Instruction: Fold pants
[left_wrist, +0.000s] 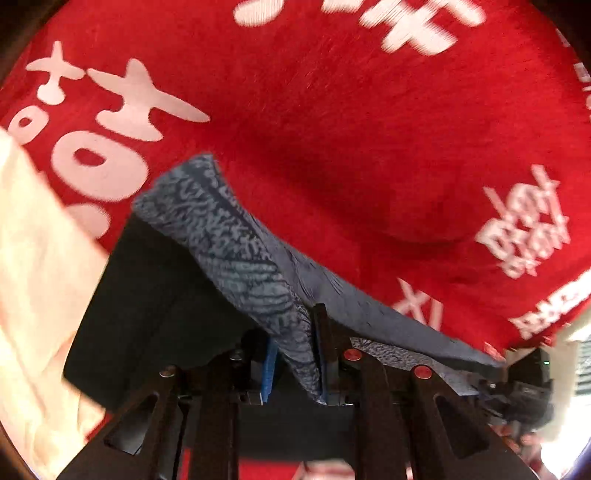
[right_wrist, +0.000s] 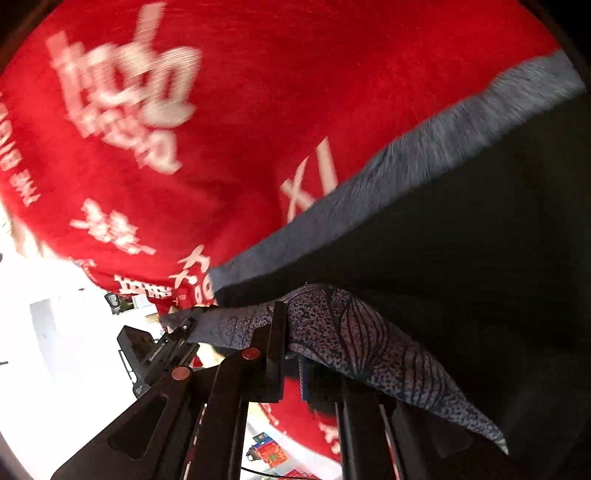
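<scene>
Spreading below me is the red printed cloth (left_wrist: 332, 147), with the pants (left_wrist: 251, 258) lifted clear of it, their patterned blue-grey band strung between my tools. My left gripper (left_wrist: 295, 354) is pinched tight on one end, my right gripper (right_wrist: 291, 343) on the other. I worry about the thin bite: a sharp tug could pull fabric free, or uneven hands could skew the fold.

Black angular tongs (left_wrist: 295, 354), blue finger pads (left_wrist: 269, 369), red round screw caps (left_wrist: 422, 372).
</scene>
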